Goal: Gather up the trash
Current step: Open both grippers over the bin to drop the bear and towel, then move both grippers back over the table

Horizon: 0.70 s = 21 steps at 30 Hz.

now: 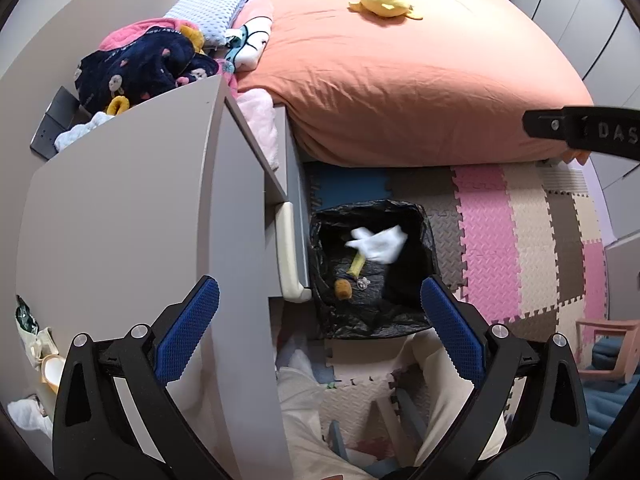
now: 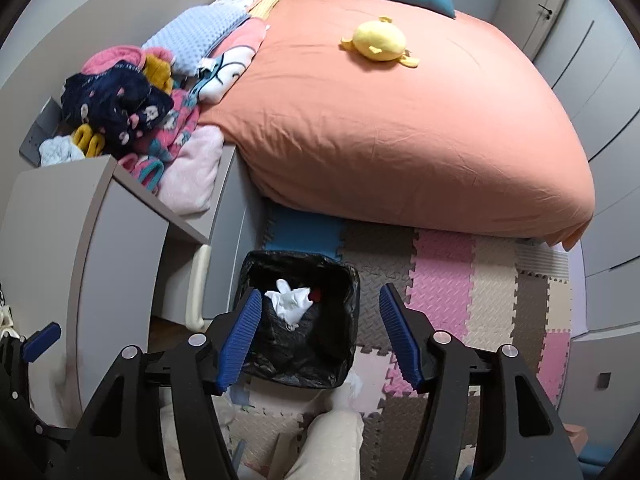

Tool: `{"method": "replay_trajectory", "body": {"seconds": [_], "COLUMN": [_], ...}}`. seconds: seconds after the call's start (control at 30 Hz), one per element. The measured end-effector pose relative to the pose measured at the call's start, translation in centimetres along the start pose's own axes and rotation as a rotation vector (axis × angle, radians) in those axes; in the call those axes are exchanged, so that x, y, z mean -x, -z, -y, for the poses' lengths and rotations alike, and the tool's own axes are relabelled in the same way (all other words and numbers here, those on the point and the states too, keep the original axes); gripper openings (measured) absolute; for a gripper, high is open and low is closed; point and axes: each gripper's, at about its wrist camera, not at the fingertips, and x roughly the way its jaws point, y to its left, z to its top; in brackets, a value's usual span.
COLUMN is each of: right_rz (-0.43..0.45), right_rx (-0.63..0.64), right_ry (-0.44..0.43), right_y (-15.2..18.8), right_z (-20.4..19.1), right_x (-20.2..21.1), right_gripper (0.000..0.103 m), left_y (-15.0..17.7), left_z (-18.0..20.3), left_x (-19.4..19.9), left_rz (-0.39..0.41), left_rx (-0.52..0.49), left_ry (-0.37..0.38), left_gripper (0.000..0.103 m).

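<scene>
Bedroom, foam-mat floor [image 2: 440, 280] beside bed. Bin [image 2: 348, 280] with black liner sits straight below both grippers. Left gripper [image 1: 320, 320] wide, empty; right gripper [image 2: 318, 340] half-spread, empty. White tissue [image 1: 378, 246] inside bin, nearer the right gripper.

Open bin [image 2: 344, 276] beside desk [image 2: 96, 216]
</scene>
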Motion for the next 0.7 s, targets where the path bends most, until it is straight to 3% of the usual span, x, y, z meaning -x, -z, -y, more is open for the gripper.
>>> {"method": "replay_trajectory", "body": {"seconds": [0.7], "right_rz": [0.057], "right_rx": [0.005], "right_ry": [-0.036], "right_y": [1.4], "right_z": [-1.6], "right_x": [3.1], "right_gripper": [0.063], "left_y": [2.5], "left_z": [-2.2], "left_x": [3.0], "left_rz": [0.051], "left_rx": [0.047], "left_ry": [-0.004], "left_gripper": [0.098]}}
